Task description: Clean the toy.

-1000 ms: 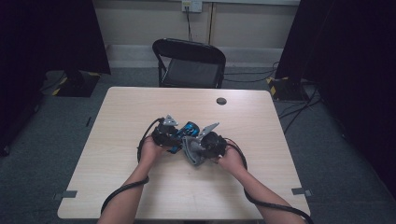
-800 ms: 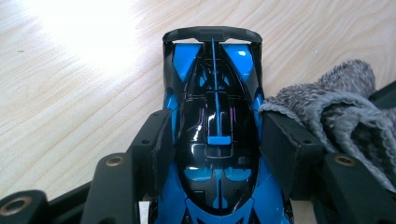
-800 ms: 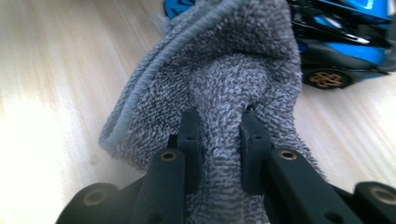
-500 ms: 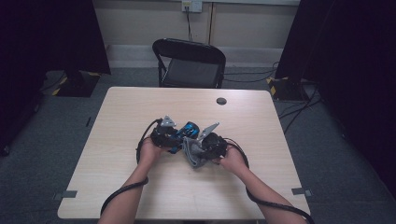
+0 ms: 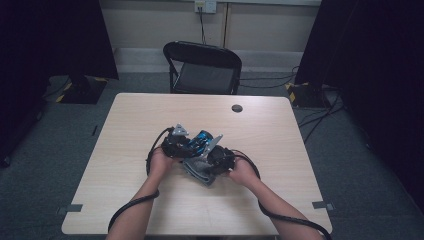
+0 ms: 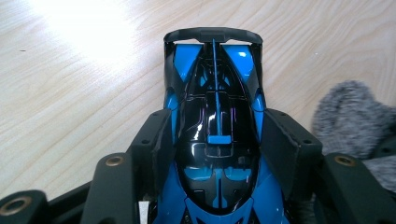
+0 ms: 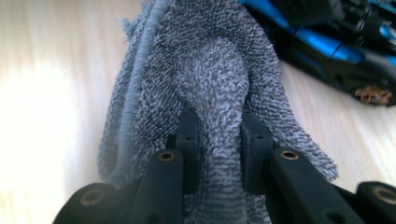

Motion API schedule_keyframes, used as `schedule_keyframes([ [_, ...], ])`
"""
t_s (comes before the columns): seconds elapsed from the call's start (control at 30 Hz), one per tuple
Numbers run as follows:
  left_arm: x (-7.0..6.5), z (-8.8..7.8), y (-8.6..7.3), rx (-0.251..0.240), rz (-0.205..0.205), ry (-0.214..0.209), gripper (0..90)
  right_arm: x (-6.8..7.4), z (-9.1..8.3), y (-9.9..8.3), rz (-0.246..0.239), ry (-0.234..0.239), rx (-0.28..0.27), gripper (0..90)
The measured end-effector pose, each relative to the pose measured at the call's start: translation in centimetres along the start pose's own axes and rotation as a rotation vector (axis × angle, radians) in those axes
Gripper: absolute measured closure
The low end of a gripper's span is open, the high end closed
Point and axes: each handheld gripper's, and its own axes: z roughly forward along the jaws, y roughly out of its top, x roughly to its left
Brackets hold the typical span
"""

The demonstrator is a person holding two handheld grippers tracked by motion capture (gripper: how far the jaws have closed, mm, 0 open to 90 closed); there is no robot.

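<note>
Left gripper (image 6: pixel 215 154) clamped on the toy car (image 6: pixel 215 140): pads press both flanks, nose pointing to 12 o'clock in the left gripper view, rear wing beyond the pads. Car sits mid-table (image 5: pixel 125 125) in the high view. Right gripper (image 7: pixel 215 135) pinched on a bunched fold of the grey cloth (image 7: pixel 210 79); jaws have just eased open slightly, cloth between them. From the right gripper view the car is at 2 o'clock, cloth just beside it. No containers in frame.
</note>
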Motion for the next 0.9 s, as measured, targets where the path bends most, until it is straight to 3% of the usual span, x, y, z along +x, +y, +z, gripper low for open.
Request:
schedule_keyframes([
  [0.27, -0.1, -0.1, -0.2, -0.007, 0.001, 0.007, 44.4, -1.5, 0.6, 0.6, 0.053, -0.014, 0.008, 73.8],
  [0.47, 0.0, -0.1, -0.2, -0.010, 0.005, 0.007, 44.4, -2.8, 0.4, 0.2, 0.104, -0.058, 0.006, 74.7],
  [0.9, 0.0, -0.1, -0.3, -0.014, 0.003, 0.006, 44.4, -4.3, 0.0, -0.6, 0.156, -0.111, 0.010, 74.8],
])
